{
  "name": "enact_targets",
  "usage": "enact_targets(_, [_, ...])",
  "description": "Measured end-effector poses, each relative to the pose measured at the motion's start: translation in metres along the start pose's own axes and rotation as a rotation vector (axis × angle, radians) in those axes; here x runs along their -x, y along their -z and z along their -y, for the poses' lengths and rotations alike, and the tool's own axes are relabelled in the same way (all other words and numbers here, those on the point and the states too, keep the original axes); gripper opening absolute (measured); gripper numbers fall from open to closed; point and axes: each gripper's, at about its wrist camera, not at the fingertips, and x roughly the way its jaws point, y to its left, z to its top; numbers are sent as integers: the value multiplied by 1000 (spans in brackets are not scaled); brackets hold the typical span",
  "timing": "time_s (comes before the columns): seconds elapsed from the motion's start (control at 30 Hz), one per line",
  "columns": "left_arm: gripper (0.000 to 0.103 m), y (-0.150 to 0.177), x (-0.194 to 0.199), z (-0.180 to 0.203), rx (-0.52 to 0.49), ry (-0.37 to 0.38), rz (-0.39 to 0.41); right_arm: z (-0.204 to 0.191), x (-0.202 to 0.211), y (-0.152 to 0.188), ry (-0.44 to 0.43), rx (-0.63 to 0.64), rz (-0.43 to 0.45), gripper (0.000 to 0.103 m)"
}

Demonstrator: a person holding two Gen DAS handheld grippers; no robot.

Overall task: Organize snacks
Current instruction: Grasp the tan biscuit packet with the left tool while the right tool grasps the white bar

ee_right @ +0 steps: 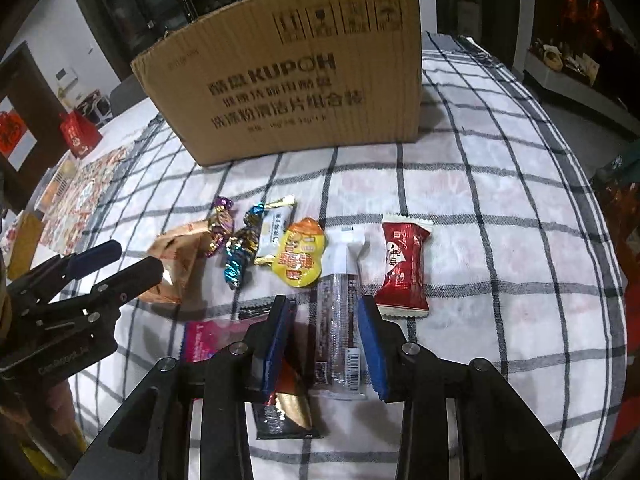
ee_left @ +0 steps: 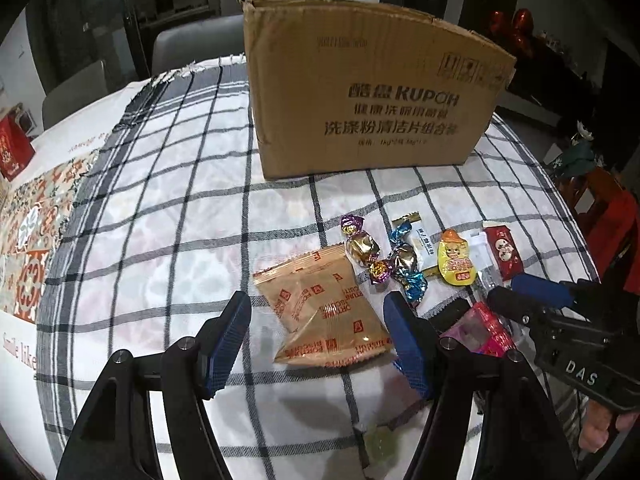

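Observation:
A brown cardboard box (ee_left: 368,84) stands at the back of the checked tablecloth (ee_left: 180,208); it also shows in the right wrist view (ee_right: 296,92). My left gripper (ee_left: 316,336) is open, its fingers on either side of a tan biscuit packet (ee_left: 324,308). My right gripper (ee_right: 324,344) is open around a long clear-wrapped bar (ee_right: 340,320). Foil candies (ee_right: 232,240), a yellow snack (ee_right: 298,256) and a red packet (ee_right: 404,268) lie in a row before the box. A pink packet (ee_right: 208,340) and a black-gold packet (ee_right: 288,408) lie near my right gripper.
A red gift bag (ee_left: 14,148) stands at the far left on a patterned runner (ee_left: 36,220). Grey chairs (ee_left: 192,40) stand behind the table. The table edge curves away at right, with red furniture (ee_left: 616,216) beyond. A small green candy (ee_left: 380,446) lies near the front.

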Motion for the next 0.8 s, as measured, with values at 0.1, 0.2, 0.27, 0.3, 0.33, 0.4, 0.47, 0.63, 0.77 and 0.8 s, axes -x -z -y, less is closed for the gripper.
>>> enact_targets(0.1, [67,-1,-11,0,13,-11,-19,0,-7,0,3,1,-17,36])
enact_targets(0.2, [66,-1,-18,0,18,-13,-36,-1,-11,-1,15,12,-20,34])
enact_targets(0.27, [60,-2,-21,2,16,-13,-40,0,-13,-2,19,15,-22,31])
enact_targets(0.3, [58,-1,-21,2,14,-15,-39,1,-13,-2,23,15,-25,27])
enact_targets(0.33, [53,-1,-22,2,14,-15,-38,1,-14,-2,25,16,-26,23])
enact_targets(0.4, [50,-1,-22,3,11,-10,-37,2,-14,-2,27,19,-26,21])
enact_targets(0.47, [45,-1,-22,3,2,-18,-33,1,-14,-2,30,26,-21,19])
enact_targets(0.63, [38,0,-15,3,-2,-22,-21,1,-11,1,21,27,-2,17])
enact_targets(0.77, [37,3,0,4,-9,-33,16,1,-4,5,21,16,10,16])
enact_targets(0.8, [37,3,5,4,-11,-33,27,1,-1,5,18,12,15,16])
